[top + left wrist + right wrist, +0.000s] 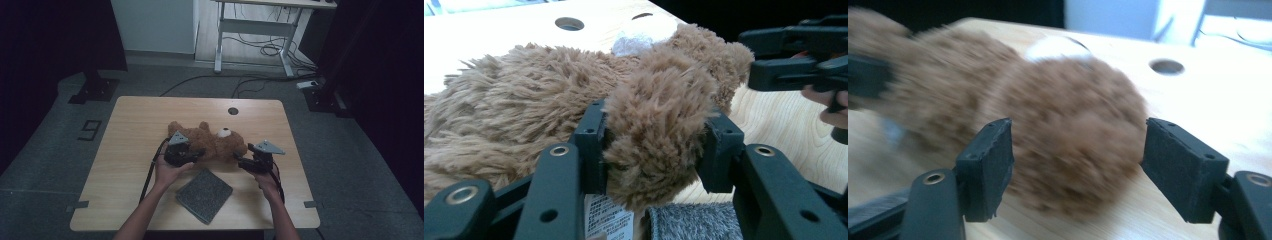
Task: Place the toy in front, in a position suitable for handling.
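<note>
Pale wooden table (135,125) bears a brown teddy bear (212,142) lying mid-table beyond a grey felt pad (205,194), its limb bracketed by the left gripper (192,156) and its head framed by the spread right gripper (239,161); both should back straight off without snagging fur.

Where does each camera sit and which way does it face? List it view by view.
High view: above the person's side, looking forward and down on the table; both forearms, left gripper, right gripper.
Left gripper view: on that gripper, along its jaws, a teddy bear limb between them.
Right gripper view: along its open jaws at the bear's fur.
Shared: all three show the bear; the first two, a grey cloth.
</note>
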{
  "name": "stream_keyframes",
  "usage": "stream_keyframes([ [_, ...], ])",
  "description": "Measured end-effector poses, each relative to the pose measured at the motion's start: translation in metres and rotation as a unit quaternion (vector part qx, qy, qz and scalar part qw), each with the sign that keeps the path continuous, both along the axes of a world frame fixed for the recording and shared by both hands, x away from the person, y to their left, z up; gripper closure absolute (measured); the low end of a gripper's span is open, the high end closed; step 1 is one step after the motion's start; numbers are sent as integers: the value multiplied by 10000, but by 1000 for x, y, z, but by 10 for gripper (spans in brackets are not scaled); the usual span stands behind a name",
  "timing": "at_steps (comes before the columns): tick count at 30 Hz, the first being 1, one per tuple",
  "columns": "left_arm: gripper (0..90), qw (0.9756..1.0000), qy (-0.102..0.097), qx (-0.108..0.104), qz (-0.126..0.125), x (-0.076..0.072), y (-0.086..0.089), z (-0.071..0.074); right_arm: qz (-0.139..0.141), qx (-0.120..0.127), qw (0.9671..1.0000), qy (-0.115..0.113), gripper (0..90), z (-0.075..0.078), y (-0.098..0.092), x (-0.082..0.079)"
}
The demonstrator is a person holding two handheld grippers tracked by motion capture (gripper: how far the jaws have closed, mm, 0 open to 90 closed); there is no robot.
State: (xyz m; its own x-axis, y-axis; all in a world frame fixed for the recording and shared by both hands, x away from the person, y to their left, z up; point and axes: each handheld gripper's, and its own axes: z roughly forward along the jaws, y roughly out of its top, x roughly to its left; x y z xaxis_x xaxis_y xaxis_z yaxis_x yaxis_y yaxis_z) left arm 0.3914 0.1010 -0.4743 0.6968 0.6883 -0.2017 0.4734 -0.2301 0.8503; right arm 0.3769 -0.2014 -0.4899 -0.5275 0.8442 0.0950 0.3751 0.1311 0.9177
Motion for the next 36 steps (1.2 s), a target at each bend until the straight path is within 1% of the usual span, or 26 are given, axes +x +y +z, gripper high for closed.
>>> stream_keyframes([
  [1, 545, 10000, 1, -5, -13, 0, 0, 0, 121, 15, 9999, -24, 295, 3, 3, -2],
  [2, 549, 10000, 1, -5, -13, 0, 0, 0, 121, 15, 9999, -24, 295, 3, 3, -2],
  [3, 549, 10000, 0, -11, -13, -1, 1, 0, 278, 40, 9996, -29, 299, 5, 6, -3],
  [4, 567, 10000, -1, -31, -17, -1, 1, 1, 608, 85, 9981, 20, 299, 8, 14, -4],
  [5, 567, 10000, 2, -58, -29, -1, 2, 1, 608, 85, 9981, 20, 299, 8, 14, -4],
  [7, 613, 9999, 21, -116, -62, -1, 3, 1, 858, -50, 9963, 68, 296, 7, 25, -1],
  [8, 622, 9999, 21, -116, -62, -1, 3, 1, 845, -77, 9964, 78, 295, 6, 27, 1],
  [10, 631, 9999, 40, -111, -73, -1, 4, 1, 674, -144, 9976, 37, 298, 3, 26, 2],
  [12, 632, 9999, 45, -118, -81, -1, 5, 0, 529, -100, 9985, -51, 298, 3, 22, 2],
  [13, 632, 9998, 70, -146, -77, -1, 5, 0, 444, -85, 9990, -69, 297, 2, 19, 2],
  [15, 631, 9998, 78, -169, -64, -1, 6, -1, 378, -86, 9992, -62, 291, 1, 16, 3],
  [18, 621, 9998, 79, -195, -37, -2, 5, -1, 259, 2, 9996, 65, 252, -2, 8, 8],
  [19, 616, 9998, 76, -196, -28, -2, 4, -1, 349, 46, 9992, 188, 204, -6, 9, 13],
  [20, 616, 9998, 73, -194, -29, -3, 4, -2, 349, 46, 9992, 188, 204, -6, 9, 13],
  [21, 613, 9998, 73, -181, -25, -3, 4, -2, 389, -24, 9989, 268, 194, -8, 12, 15],
  [22, 607, 9998, 86, -150, -36, -4, 4, -2, 346, -250, 9986, 303, 236, -14, 18, 19],
  [23, 605, 9999, 84, -129, -34, -5, 4, -3, 247, -341, 9988, 259, 305, -16, 20, 20],
  [24, 603, 9999, 96, -106, -39, -6, 5, -3, 180, -363, 9989, 248, 337, -16, 20, 20],
  [25, 598, 9999, 96, -106, -39, -6, 5, -3, 180, -363, 9989, 248, 337, -16, 20, 20],
  [26, 598, 9999, 113, -98, -49, -6, 5, -4, 181, -323, 9989, 280, 386, -16, 19, 21],
  [27, 588, 9999, 137, -79, -41, -7, 6, -4, 189, -344, 9988, 280, 434, -16, 18, 21],
  [29, 548, 9998, 168, -54, -18, -10, 7, -4, 182, -321, 9988, 333, 499, -16, 17, 22],
  [32, 475, 9999, 131, 46, 34, -18, 14, -2, 139, -244, 9988, 399, 538, -16, 16, 22],
  [33, 430, 9999, 137, 79, 53, -22, 17, -3, 123, -176, 9988, 435, 548, -17, 15, 23],
  [34, 430, 9998, 134, 117, 88, -27, 21, -3, 123, -176, 9988, 435, 548, -17, 15, 23],
  [36, 390, 9996, 154, 173, 166, -36, 29, -7, 138, -129, 9988, 458, 548, -17, 14, 23],
])
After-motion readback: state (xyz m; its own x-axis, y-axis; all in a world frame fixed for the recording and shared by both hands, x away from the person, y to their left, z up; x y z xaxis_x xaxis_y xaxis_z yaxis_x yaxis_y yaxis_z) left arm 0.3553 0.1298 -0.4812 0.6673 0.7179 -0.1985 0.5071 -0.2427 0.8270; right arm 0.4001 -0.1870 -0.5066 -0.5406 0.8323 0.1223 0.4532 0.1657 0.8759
